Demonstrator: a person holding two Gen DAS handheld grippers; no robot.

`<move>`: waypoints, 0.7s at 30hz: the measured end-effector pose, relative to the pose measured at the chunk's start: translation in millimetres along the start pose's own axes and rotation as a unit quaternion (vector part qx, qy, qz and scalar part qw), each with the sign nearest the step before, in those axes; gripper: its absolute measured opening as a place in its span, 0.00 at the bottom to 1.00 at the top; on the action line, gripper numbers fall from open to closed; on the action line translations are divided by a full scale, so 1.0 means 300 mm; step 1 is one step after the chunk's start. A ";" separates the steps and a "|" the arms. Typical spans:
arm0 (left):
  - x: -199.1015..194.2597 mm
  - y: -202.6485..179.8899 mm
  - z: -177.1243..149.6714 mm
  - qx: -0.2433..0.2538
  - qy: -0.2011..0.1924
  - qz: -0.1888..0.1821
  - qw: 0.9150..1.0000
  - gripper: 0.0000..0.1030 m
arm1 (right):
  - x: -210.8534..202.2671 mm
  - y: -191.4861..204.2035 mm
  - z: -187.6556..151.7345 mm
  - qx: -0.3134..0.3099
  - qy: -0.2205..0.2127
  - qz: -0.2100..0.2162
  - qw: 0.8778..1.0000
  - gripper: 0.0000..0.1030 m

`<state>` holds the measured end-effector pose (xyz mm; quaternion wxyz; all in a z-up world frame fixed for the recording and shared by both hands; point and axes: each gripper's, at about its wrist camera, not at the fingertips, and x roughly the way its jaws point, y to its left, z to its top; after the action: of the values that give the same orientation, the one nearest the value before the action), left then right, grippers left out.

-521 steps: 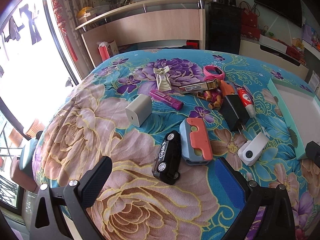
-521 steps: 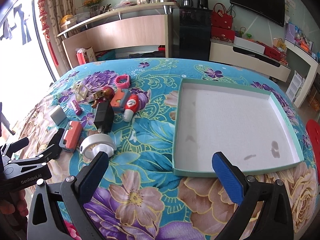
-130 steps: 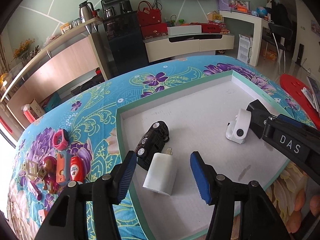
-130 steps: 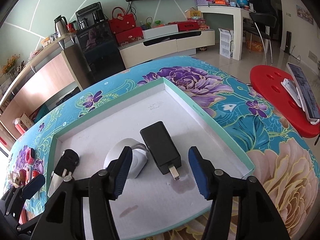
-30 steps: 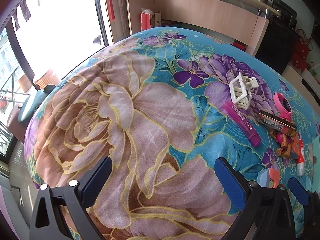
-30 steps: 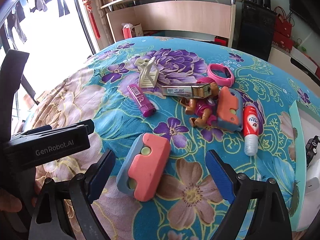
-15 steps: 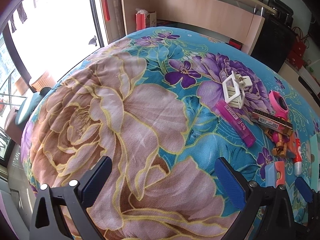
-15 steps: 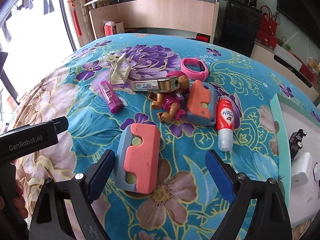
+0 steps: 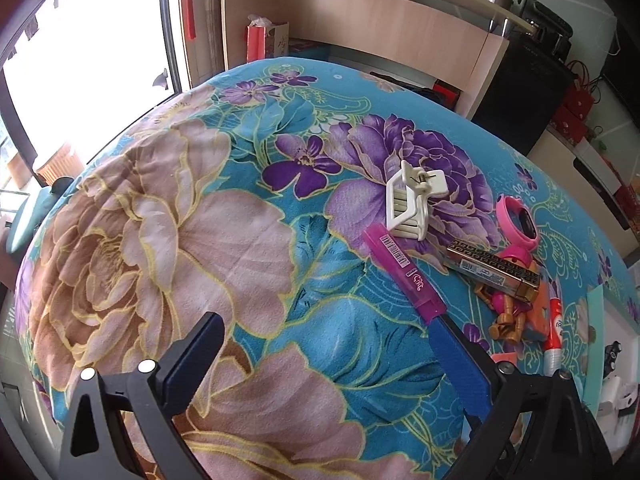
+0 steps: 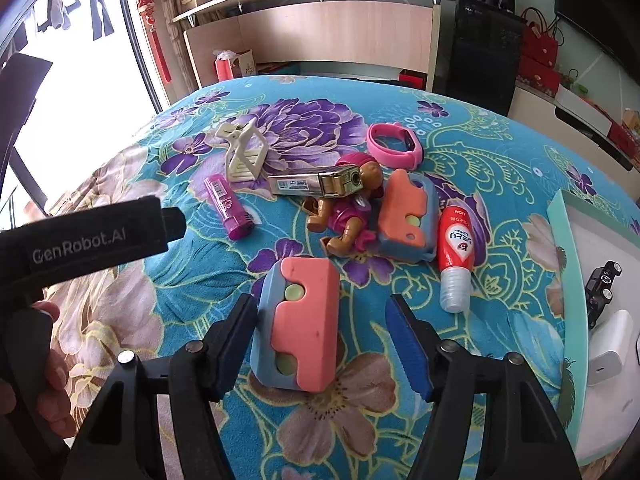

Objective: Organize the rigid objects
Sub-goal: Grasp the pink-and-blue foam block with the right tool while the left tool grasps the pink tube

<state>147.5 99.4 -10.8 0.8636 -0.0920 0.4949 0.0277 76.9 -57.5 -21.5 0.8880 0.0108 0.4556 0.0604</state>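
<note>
Coral-and-blue, the blocky plastic toy point(image 10: 298, 328) lies on the floral bedspread point(image 10: 500, 184) between the right gripper point(image 10: 320, 344) fingers, its long axis running along them. The jaws have just been closing; a gap shows on the right. The left gripper point(image 9: 324, 356), spread wide and empty, hovers farther off. The white tray point(image 10: 560, 240) is cut off at the frame edge.

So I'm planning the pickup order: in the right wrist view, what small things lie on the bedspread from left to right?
purple tube → cream hair clip → blue-and-pink block between the right gripper jaws, which have just been closing → pink wristband → red-and-white bottle.
</note>
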 end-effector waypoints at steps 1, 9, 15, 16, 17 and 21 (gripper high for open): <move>0.008 -0.007 0.004 -0.001 0.003 -0.003 1.000 1.00 | 0.002 0.001 0.000 0.001 0.001 0.003 1.000 0.62; 0.074 -0.081 0.026 0.024 0.013 0.003 1.000 0.99 | -0.003 -0.052 0.009 0.027 -0.003 0.002 1.000 0.45; 0.119 -0.106 0.045 0.024 0.007 0.006 1.000 0.86 | -0.006 -0.116 0.010 0.053 -0.001 -0.009 0.999 0.45; 0.120 -0.112 0.048 0.028 0.005 0.007 1.000 0.82 | -0.007 -0.123 0.011 0.056 -0.001 -0.011 0.998 0.45; 0.121 -0.119 0.051 0.033 0.002 0.008 0.999 0.80 | -0.007 -0.130 0.011 0.059 -0.001 -0.012 0.998 0.45; 0.134 -0.141 0.048 0.048 0.002 0.012 0.999 0.69 | -0.009 -0.148 0.009 0.066 0.000 -0.012 0.998 0.45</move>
<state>186.2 58.7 -32.7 0.8657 -0.0445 0.4984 0.0139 81.8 -101.8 -21.0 0.8860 0.0634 0.4588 0.0197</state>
